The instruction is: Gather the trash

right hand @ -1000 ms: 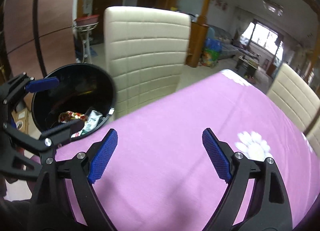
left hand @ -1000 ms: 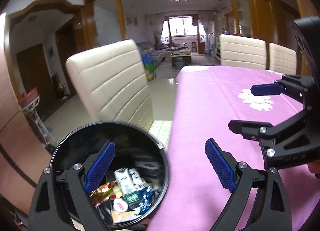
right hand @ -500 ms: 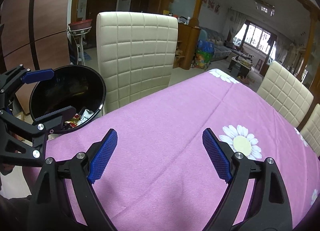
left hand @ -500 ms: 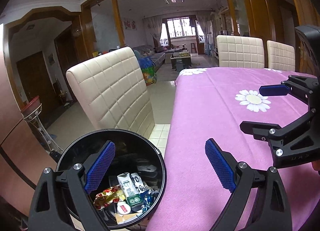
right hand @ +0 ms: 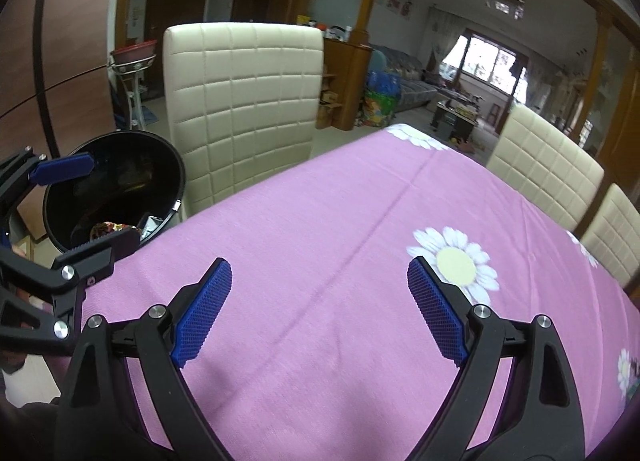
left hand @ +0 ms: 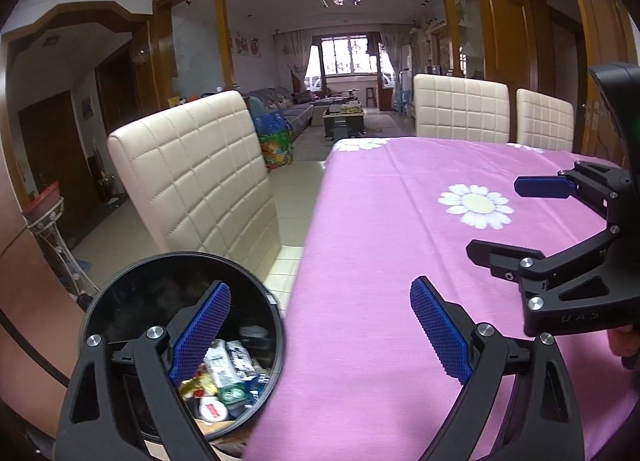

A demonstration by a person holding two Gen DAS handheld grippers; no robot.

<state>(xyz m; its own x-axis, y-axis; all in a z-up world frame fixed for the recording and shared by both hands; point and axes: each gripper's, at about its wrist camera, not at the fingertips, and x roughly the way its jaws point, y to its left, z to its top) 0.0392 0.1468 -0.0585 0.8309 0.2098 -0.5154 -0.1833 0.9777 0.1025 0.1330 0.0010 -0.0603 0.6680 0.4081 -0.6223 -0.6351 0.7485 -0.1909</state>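
Note:
A black round trash bin (left hand: 120, 293) stands on the floor at the table's left edge, with wrappers and packets (left hand: 224, 373) at its bottom. My left gripper (left hand: 320, 297) is open and holds nothing; its left finger hangs over the bin, its right over the cloth. My right gripper (right hand: 320, 265) hovers above the purple tablecloth (right hand: 340, 213), its jaws opening with nothing between them. From the left wrist, the right gripper (left hand: 498, 219) shows at the right edge. The right wrist view has the bin (right hand: 120, 165) and the left gripper (right hand: 110, 201) at its left.
A cream padded chair (left hand: 192, 181) stands against the table's left side, just behind the bin. Two more cream chairs (left hand: 460, 109) line the far side. The cloth carries white daisy prints (left hand: 476, 205). A metal plant stand (left hand: 44, 217) is on the floor at far left.
The right gripper has swung to the right over the table, so the bin sits further left in its view and a daisy print has come in. The left gripper has hardly moved.

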